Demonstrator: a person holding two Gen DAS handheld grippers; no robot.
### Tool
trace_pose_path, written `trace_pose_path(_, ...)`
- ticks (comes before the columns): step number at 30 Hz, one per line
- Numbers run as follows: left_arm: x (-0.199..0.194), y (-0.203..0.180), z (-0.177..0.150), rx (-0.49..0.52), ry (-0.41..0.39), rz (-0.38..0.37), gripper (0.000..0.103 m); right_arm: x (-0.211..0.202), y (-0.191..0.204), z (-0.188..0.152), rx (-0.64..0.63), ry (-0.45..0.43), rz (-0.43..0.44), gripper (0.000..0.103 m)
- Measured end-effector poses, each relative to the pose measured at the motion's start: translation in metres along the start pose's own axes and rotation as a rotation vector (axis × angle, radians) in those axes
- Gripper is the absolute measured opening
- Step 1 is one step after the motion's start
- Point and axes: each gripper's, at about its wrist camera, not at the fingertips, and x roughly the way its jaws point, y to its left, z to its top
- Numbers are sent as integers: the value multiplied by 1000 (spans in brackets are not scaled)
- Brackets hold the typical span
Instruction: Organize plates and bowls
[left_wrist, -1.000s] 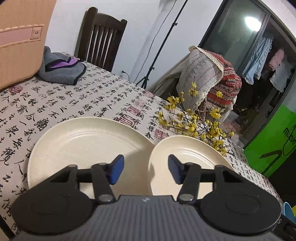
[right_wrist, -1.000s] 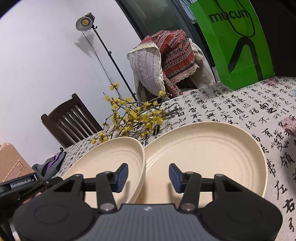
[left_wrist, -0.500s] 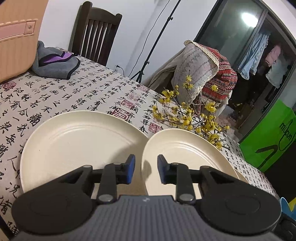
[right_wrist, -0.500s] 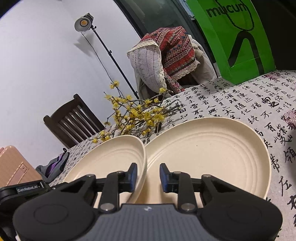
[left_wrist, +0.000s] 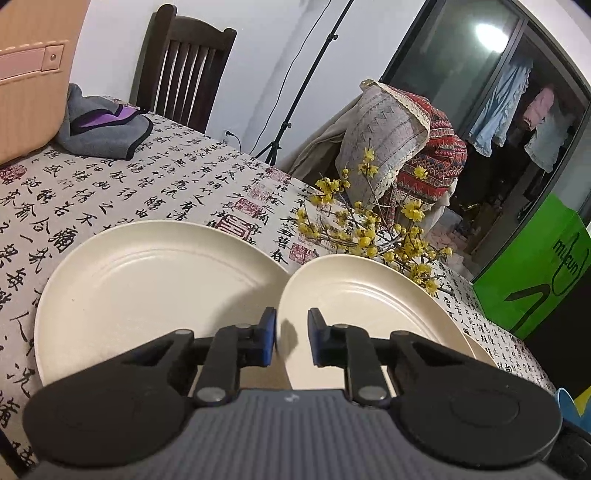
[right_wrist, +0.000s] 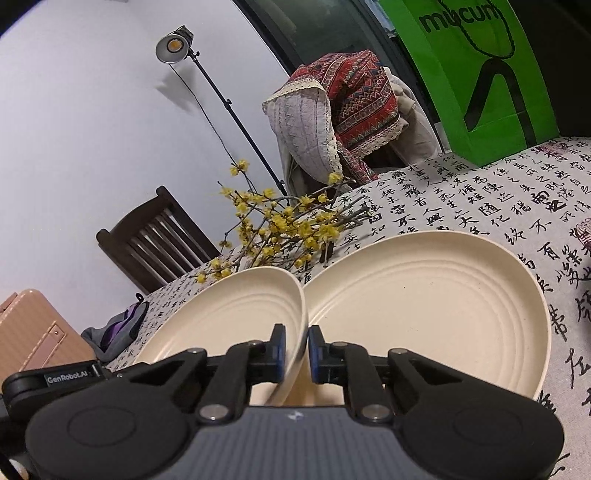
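Table: a calligraphy cloth (left_wrist: 110, 192) covered it, with yellow flowers (left_wrist: 369, 236) lying behind three cream plates in a row.
Mid plate (left_wrist: 369, 302): it sat between the left plate (left_wrist: 147, 288) and the right plate (right_wrist: 424, 302), its rims overlapping both.
Change: both grippers had stood wide a second before; they then narrowed over the mid plate's opposite rims.
Left gripper (left_wrist: 291, 334): its jaws were closing with the rim between them; one pad met the rim and the other showed a gap.
Right gripper (right_wrist: 295, 349): its jaws were fully pinched on the other rim.
Meaning: a two-handed hold was nearly set. A lift to stack the mid plate looked likely once the left side bit.
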Motion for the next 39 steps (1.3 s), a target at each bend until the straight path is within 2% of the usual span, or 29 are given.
trace_pose_path(20, -5, -7, -1, 40, -23, 5, 19, -6, -1, -1, 12, -17, -2, 12)
trace_pose_path(39, -27, -21, -2, 77, -45, 7, 19, -32, 9, 6, -1, -43, -14, 12)
